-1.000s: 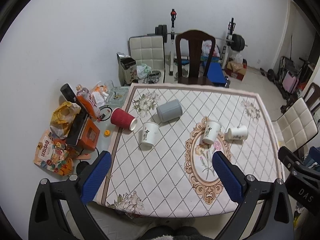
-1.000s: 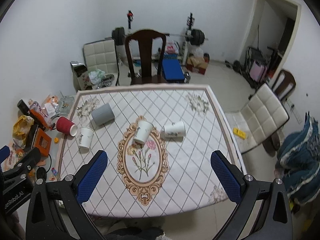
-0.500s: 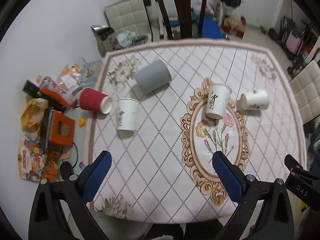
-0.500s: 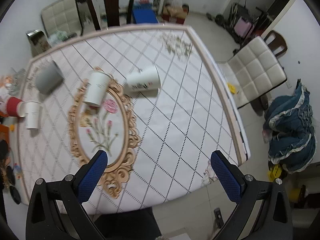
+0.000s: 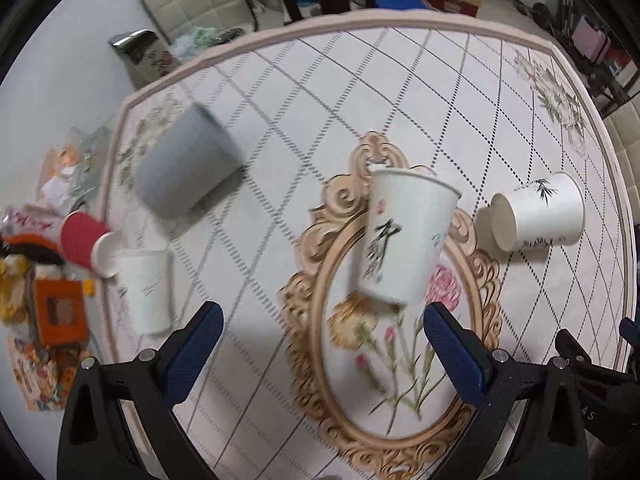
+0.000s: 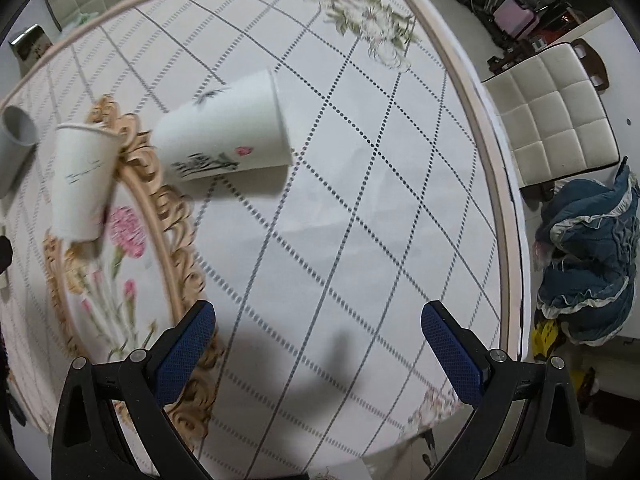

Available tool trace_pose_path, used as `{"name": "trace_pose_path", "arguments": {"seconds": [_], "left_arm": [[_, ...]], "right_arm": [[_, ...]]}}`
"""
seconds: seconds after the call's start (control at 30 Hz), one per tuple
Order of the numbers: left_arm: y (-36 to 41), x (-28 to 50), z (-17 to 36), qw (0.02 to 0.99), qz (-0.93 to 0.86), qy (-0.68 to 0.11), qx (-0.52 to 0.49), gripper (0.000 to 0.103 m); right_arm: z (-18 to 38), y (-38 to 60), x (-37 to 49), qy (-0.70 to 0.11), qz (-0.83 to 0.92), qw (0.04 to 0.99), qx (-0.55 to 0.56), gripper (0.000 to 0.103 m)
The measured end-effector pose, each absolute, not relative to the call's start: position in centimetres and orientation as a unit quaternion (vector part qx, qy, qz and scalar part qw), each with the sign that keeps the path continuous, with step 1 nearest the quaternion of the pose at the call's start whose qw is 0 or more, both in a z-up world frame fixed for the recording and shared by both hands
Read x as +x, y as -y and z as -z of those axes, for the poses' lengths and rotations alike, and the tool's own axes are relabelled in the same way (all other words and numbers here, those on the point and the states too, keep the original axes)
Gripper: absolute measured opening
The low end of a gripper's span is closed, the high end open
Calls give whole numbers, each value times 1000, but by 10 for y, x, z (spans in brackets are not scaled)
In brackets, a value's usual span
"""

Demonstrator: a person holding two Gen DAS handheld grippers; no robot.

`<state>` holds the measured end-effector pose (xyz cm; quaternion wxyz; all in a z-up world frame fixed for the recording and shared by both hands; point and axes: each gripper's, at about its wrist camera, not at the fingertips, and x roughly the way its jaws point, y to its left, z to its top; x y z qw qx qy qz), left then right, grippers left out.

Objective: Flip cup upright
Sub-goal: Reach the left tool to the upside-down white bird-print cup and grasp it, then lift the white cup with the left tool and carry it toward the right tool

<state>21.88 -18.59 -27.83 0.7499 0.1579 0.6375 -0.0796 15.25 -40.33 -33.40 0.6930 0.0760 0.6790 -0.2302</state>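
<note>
Table (image 5: 304, 92): covered by a patterned cloth; a toppled white cup (image 6: 224, 128) is seen
Left gripper (image 5: 320, 348): spread, empty
Right gripper (image 6: 318, 344): spread, empty

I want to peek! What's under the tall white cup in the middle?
The tall white cup stands on the tablecloth, over its gold flower frame. The cup hides whatever is directly beneath.

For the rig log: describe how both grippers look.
Left gripper and right gripper match: black angular plastic frames, two fingers each with blue textured pads, silver screws at the joints. No cables or sleeves show. White lettering marks the right gripper's body at the left view's edge.
</note>
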Motion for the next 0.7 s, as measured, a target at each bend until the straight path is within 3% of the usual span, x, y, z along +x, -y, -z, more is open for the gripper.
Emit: {"name": "trace_pose_path", "arguments": {"seconds": [0.13,0.27,0.37,0.43,0.7], "left_arm": [[205,236,301,737,105,-648,160,98],[217,247,321,722,128,-662,157,79],[223,252,332,717,136,-664,162,73],[225,254,340,711,137,-670,167,58],[214,254,340,720,134,-662,158,57]], "right_arm": [[352,422,164,-688,233,682,82,103],[364,434,171,-694,235,675,88,103],[370,438,174,-698,234,671,89,103],[372,441,173,-699,235,669,89,103],[367,444,164,-697,247,666,92,103]]}}
